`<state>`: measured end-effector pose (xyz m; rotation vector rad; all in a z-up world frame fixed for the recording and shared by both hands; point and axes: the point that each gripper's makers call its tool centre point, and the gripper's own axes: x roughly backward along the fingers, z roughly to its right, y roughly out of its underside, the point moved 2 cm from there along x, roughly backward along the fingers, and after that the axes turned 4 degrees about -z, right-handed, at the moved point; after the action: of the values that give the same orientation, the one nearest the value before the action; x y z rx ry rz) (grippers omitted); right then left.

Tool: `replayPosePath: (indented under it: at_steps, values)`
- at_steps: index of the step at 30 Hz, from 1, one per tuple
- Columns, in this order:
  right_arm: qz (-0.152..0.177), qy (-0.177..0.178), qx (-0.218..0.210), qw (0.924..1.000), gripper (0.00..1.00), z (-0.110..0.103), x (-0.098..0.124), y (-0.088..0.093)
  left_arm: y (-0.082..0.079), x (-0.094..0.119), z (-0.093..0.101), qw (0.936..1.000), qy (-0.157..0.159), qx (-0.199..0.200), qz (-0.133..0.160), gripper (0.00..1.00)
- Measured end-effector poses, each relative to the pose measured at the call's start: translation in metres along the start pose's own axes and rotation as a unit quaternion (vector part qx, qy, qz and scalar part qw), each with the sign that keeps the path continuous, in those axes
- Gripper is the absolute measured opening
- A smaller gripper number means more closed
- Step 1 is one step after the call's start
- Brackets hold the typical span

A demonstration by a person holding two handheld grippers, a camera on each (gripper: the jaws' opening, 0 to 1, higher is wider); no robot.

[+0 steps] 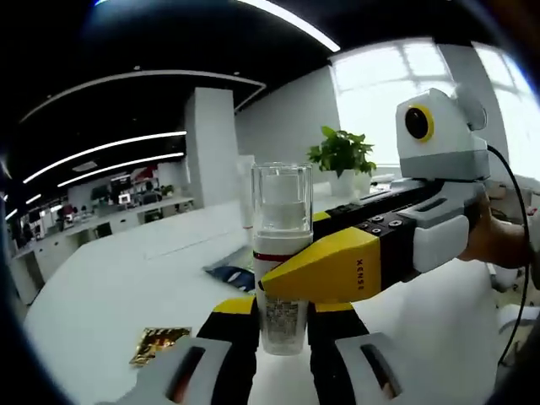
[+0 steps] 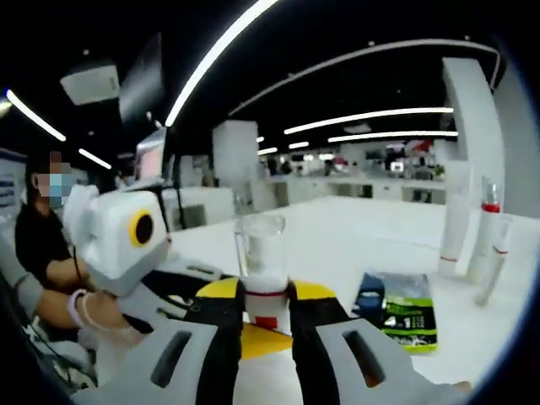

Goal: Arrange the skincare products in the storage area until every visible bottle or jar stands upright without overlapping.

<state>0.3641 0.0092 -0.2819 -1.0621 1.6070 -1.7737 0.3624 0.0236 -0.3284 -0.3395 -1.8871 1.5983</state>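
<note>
Between both hand-held grippers (image 1: 283,337) (image 2: 266,325): upright clear-capped bottle (image 1: 282,253).

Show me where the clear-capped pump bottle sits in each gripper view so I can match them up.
Left gripper view: the pump bottle stands upright at centre, between this view's own jaws, with the right gripper reaching in from the right onto it.
Right gripper view: the bottle is at centre, just above its own jaws.
Shared landmark: the dark flat packet on the white table.

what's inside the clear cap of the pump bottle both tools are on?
A white pump head sits inside the clear cap of the pump bottle. The right tool crosses the bottle's middle, hiding that section; the left tool flanks its base.
</note>
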Motion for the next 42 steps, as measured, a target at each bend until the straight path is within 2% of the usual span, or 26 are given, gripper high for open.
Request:
replayPosePath:
  at_steps: [4,6,8,11,14,16,17,20,23,26,29,34,42]
  values:
    - [0.012,0.009,-0.025,0.9996,0.19,0.008,0.005,-0.004,-0.005,0.001,-0.001,0.9995,-0.008,-0.025,0.019,0.24]
    - [0.019,0.027,-0.024,0.9992,0.19,0.015,0.01,-0.008,-0.007,0.003,-0.004,0.9993,-0.014,-0.023,0.027,0.3]
    - [0.036,0.047,-0.022,0.998,0.19,0.026,0.019,-0.015,-0.008,0.004,-0.009,0.9992,-0.02,-0.018,0.029,0.38]
    - [0.053,0.084,-0.019,0.9949,0.19,0.048,0.037,-0.026,-0.008,0.007,-0.014,0.9995,-0.004,0.021,0.024,0.39]
    - [0.054,0.119,-0.017,0.9913,0.19,0.071,0.054,-0.028,-0.02,0.013,-0.023,0.9988,-0.004,0.035,0.035,0.43]
    - [0.048,0.16,-0.025,0.9856,0.19,0.104,0.072,-0.025,-0.037,0.015,-0.037,0.9979,-0.013,0.041,0.048,0.53]
    - [0.046,0.171,-0.031,0.9838,0.19,0.113,0.076,-0.023,-0.043,0.015,-0.034,0.9979,-0.015,0.039,0.05,0.58]
    - [0.035,0.193,-0.039,0.9798,0.19,0.137,0.088,-0.016,-0.061,0.014,-0.054,0.9966,-0.049,0.024,0.062,0.64]
    - [0.016,0.22,-0.038,0.9747,0.19,0.153,0.094,-0.002,-0.07,0.006,-0.075,0.9949,-0.069,0.026,0.069,0.67]
    - [0.002,0.237,-0.053,0.9702,0.19,0.171,0.096,0.011,-0.064,0.002,-0.086,0.9932,-0.083,0.037,0.073,0.74]
    - [-0.003,0.246,-0.07,0.9668,0.19,0.181,0.098,0.02,-0.051,0.001,-0.09,0.9915,-0.094,0.046,0.077,0.8]
    - [-0.014,0.252,-0.082,0.9641,0.19,0.188,0.093,0.031,-0.036,0.003,-0.092,0.991,-0.094,0.054,0.078,0.8]
    - [-0.018,0.269,-0.1,0.9579,0.19,0.202,0.089,0.035,-0.032,0.007,-0.099,0.9898,-0.108,0.057,0.073,0.8]
